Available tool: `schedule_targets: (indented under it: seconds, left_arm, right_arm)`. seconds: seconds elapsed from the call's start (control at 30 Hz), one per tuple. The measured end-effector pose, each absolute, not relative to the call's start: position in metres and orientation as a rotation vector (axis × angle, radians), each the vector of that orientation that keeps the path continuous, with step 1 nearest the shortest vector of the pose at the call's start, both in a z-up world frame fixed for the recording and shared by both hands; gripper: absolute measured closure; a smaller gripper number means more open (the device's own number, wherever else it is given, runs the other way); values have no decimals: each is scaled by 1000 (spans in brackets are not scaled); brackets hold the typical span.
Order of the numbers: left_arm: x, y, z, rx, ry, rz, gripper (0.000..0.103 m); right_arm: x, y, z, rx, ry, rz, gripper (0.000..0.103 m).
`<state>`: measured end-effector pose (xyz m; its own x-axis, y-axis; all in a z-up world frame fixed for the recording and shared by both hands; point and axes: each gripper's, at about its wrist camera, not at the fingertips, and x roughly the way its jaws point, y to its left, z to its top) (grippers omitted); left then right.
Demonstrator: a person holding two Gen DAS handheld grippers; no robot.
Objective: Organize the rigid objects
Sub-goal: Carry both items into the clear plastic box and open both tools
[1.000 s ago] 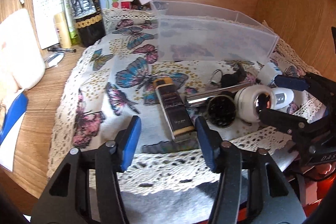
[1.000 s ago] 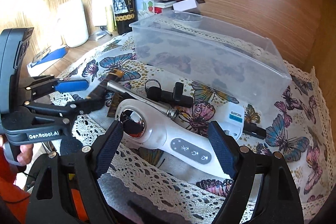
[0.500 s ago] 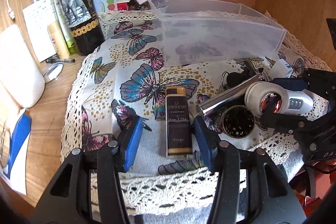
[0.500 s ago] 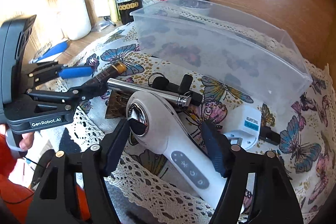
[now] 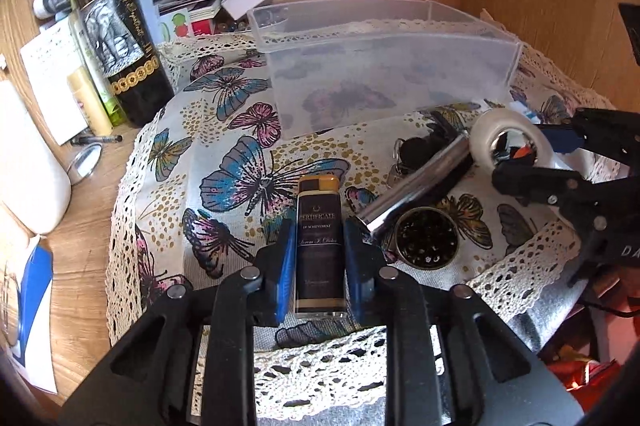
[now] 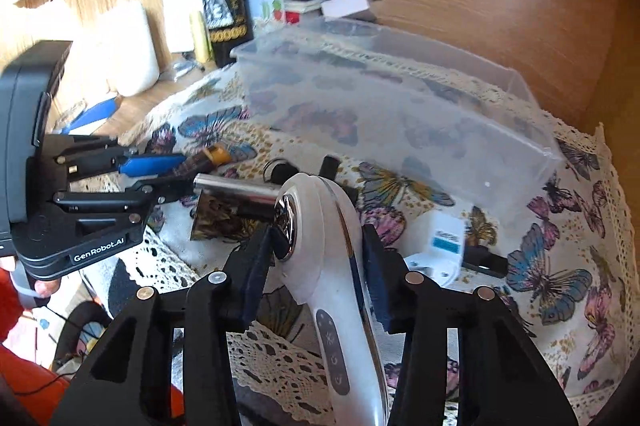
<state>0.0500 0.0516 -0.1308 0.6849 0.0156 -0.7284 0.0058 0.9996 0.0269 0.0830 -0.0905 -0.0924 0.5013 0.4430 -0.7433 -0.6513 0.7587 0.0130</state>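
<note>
the left gripper (image 5: 320,258) now has its jaws closed around the dark lighter (image 5: 320,246); the right gripper (image 6: 320,266) now clamps the white massager (image 6: 324,250), lifted beside the clear bin (image 6: 400,98).

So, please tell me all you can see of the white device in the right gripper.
The white device is a glossy plastic wand with a rounded head, a shiny metal disc on its face and a grey strip of three buttons along the handle. It lies lengthwise between the right gripper's blue pads, which press both its sides. Its head points toward the clear bin and partly covers a silver tube.
</note>
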Motion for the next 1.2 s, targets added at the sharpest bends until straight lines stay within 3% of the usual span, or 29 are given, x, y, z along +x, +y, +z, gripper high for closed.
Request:
schedule_targets:
  seconds: [0.7, 1.2]
  left_arm:
    - [54, 45, -37, -27, 555, -14, 80]
    - [93, 45, -12, -42, 528, -37, 80]
  right_arm:
    - [100, -150, -12, -106, 559, 522, 69]
    - [126, -155, 37, -120, 416, 447, 69]
